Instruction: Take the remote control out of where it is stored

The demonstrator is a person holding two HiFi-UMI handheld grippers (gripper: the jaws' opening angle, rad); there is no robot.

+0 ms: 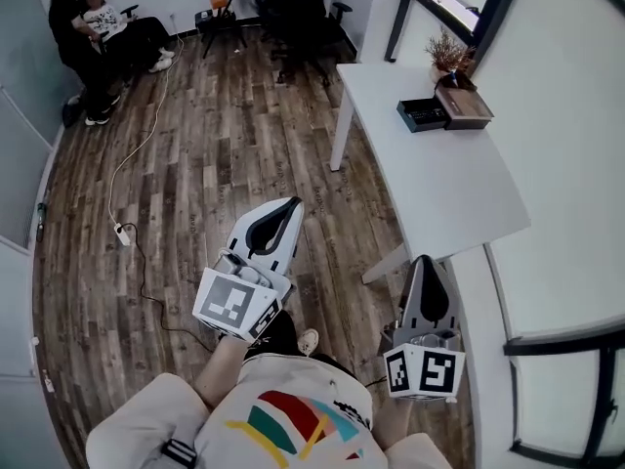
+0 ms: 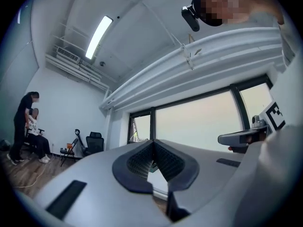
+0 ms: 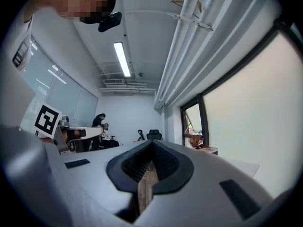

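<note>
No remote control shows in any view. On the white table (image 1: 439, 179) at the right lie a black box (image 1: 422, 114) and a brown box (image 1: 465, 106); what they hold is hidden. My left gripper (image 1: 293, 203) hangs over the wooden floor, close to my body, shut and empty. My right gripper (image 1: 425, 260) hovers by the table's near corner, well short of the boxes, its jaws together with nothing held. In the left gripper view the pads (image 2: 163, 162) meet at the tip (image 2: 152, 143). The right gripper view shows the same (image 3: 152, 143), with the table beyond.
A potted plant (image 1: 449, 55) stands behind the boxes by the window. Black office chairs (image 1: 293, 8) and a folding chair (image 1: 220, 13) stand at the back. Two people (image 1: 93, 27) are in the far left corner. A power strip (image 1: 122, 233) with cable lies on the floor.
</note>
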